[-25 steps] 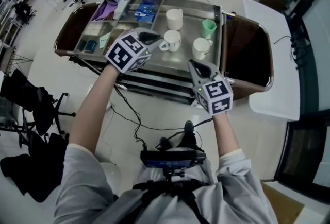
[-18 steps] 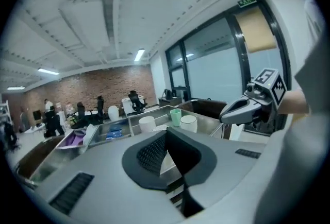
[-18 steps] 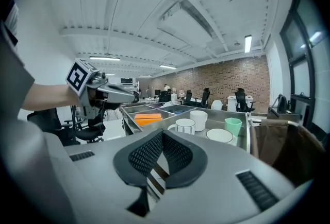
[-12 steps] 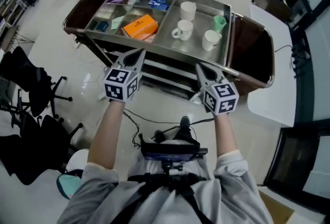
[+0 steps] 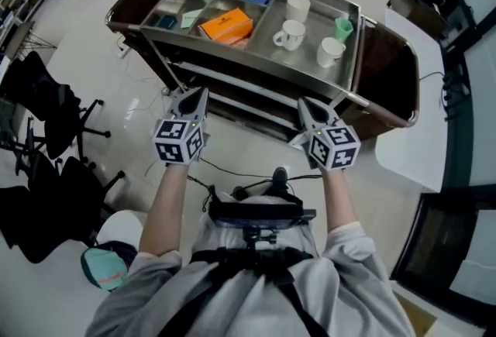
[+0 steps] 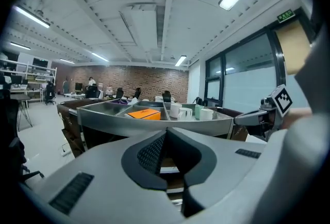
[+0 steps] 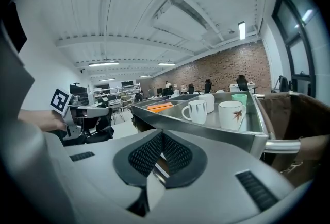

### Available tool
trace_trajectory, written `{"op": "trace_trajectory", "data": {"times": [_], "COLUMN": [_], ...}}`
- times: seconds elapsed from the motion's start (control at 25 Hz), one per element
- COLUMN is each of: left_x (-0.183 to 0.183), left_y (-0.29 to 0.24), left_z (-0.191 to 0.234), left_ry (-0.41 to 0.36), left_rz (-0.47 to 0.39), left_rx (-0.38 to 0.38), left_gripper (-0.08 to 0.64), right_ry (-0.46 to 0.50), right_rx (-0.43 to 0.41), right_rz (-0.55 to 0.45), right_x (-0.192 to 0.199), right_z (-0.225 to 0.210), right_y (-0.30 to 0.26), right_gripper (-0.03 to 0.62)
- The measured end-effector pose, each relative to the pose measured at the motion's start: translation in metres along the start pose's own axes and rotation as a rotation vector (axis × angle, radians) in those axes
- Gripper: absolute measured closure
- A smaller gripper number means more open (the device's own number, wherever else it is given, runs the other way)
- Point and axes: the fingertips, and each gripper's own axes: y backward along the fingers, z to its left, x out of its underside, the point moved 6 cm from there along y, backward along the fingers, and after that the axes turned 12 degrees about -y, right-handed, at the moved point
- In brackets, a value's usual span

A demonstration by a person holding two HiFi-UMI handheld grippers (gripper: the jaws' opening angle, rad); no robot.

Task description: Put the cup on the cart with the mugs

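Note:
The steel cart (image 5: 232, 64) stands ahead of me. Its right tray holds a tall white cup (image 5: 298, 8), two white mugs (image 5: 289, 35) (image 5: 329, 52) and a green cup (image 5: 343, 28). Both grippers hang in front of the cart's near side, apart from it. My left gripper (image 5: 194, 96) is shut with nothing in it. My right gripper (image 5: 307, 105) is also shut and empty. In the left gripper view the shut jaws (image 6: 165, 134) point at the cart's rim (image 6: 154, 121). In the right gripper view the mugs (image 7: 196, 112) (image 7: 230, 115) stand beyond the shut jaws (image 7: 161, 139).
An orange box (image 5: 226, 24) and small items fill the cart's left compartments. Brown bags hang at both cart ends (image 5: 387, 72). A white table (image 5: 415, 126) stands at the right, black chairs (image 5: 46, 134) at the left, cables on the floor.
Both grippers have pulled back from the cart toward me; the left one was over the tray by a mug and now hangs before the cart. The cart looks farther away.

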Motion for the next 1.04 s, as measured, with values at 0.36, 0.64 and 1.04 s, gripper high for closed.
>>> {"op": "trace_trajectory", "data": {"times": [0.36, 0.64, 1.04], "left_x": [0.021, 0.031, 0.037], "left_y": [0.010, 0.013, 0.014], "left_z": [0.012, 0.015, 0.024], "left_ry": [0.025, 0.037, 0.044], "left_rz": [0.018, 0.027, 0.031], "left_rx": [-0.005, 0.004, 0.003], "left_gripper": [0.558, 0.558, 0.558], "right_ry": [0.012, 0.018, 0.024], "right_rx": [0.011, 0.009, 0.020], "right_rz": [0.025, 0.036, 0.039], "right_x": [0.010, 0.013, 0.010], "right_z": [0.005, 0.009, 0.009], "right_y": [-0.007, -0.013, -0.019], "right_gripper": [0.595, 0.595, 0.595]}}
